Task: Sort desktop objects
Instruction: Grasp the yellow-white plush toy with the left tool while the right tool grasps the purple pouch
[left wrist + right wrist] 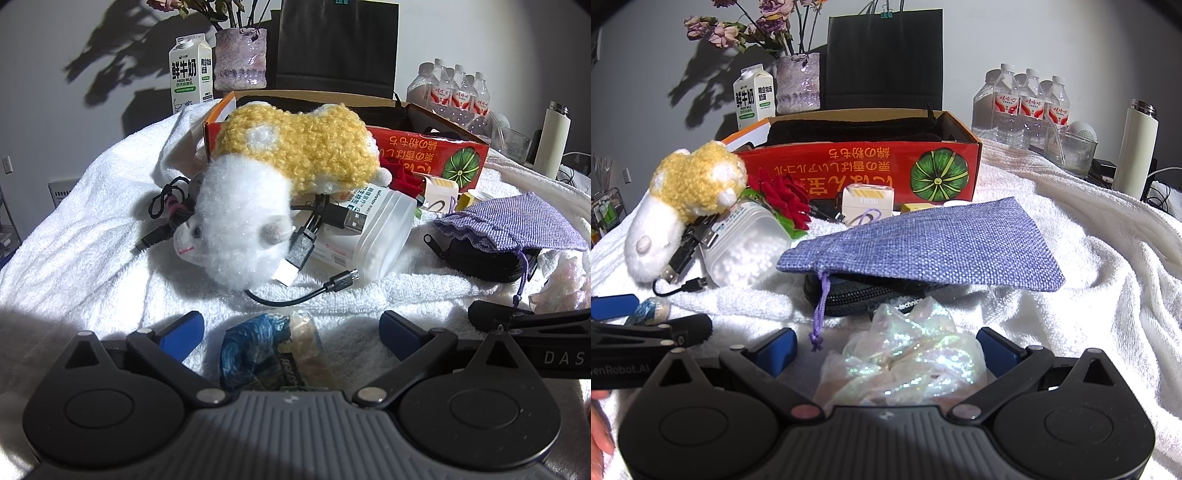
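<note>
My left gripper [291, 334] is open, its blue pads on either side of a small blue-patterned wrapped packet [266, 350] lying on the white towel [92, 236]; neither pad touches it. A yellow-and-white plush toy [280, 173] leans on a clear plastic container [373, 240] and a tangle of USB cables [314, 229]. My right gripper [888, 349] is open around a crumpled iridescent plastic bag [905, 362]. Just beyond it, a purple burlap pouch [923, 243] lies over a black zip case [857, 295]. The red cardboard box [857, 170] stands behind with dark cloth inside.
A milk carton [753, 96], a flower vase [798, 85] and a black paper bag [884, 59] stand behind the box. Water bottles [1027, 103], a glass jar [1071, 147] and a white flask [1136, 147] are at right. A red artificial flower [783, 203] and a small white box [868, 203] lie by the red box.
</note>
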Available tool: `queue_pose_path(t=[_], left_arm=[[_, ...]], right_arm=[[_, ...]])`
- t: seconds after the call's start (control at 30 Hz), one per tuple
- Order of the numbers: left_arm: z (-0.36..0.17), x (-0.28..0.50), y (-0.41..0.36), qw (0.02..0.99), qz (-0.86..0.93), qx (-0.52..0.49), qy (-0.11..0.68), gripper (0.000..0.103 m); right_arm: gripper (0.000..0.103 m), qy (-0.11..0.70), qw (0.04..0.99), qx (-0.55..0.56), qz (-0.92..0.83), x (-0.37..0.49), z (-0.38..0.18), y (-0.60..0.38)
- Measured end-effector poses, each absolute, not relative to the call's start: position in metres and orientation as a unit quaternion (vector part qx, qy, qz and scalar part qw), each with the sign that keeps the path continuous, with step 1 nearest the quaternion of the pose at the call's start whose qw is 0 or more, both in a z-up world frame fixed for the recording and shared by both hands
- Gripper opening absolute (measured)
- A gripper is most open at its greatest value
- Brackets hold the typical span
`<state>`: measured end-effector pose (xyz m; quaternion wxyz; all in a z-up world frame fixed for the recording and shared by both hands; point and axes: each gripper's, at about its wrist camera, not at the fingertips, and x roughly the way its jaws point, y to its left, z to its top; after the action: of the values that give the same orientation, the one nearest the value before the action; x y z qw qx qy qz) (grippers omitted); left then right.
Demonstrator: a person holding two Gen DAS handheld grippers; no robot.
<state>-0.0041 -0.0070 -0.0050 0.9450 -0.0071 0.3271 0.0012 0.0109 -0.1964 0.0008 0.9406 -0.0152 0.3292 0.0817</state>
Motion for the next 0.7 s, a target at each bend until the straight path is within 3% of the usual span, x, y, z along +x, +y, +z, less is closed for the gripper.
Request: queue_pose_path(t=[0.1, 0.33, 0.47, 0.6, 0.7], left_arm=[[-0.002, -0.007, -0.006, 0.947, -0.009, 0.005, 0.320, 0.103], [0.039, -0.036, 0.011, 0.977, -0.038, 0.018, 0.208, 0.103], [0.047, -0.001, 0.024, 0.973, -0.013, 0.011, 0.232, 0.103], [0.045, 0.031, 0.035, 0.967, -0.037, -0.020, 0.251, 0.103], [0.041, 0.045, 0.033, 0.963, -0.044, -0.018, 0.265, 0.101]], right_arm=[[0.103, 0.329, 0.940, -0.019, 0.084, 0.007, 0.000, -0.195], [0.103, 0.341, 0.930, -0.009, 0.139, -0.006, 0.011, -0.209], [0.103, 0.349, 0.922, 0.053, 0.158, -0.012, 0.020, -0.232], [0.103, 0.276, 0.946, 0.112, 0.130, -0.016, 0.044, -0.264], [0.103, 0.272, 0.945, 0.133, 0.125, 0.010, 0.050, -0.280]])
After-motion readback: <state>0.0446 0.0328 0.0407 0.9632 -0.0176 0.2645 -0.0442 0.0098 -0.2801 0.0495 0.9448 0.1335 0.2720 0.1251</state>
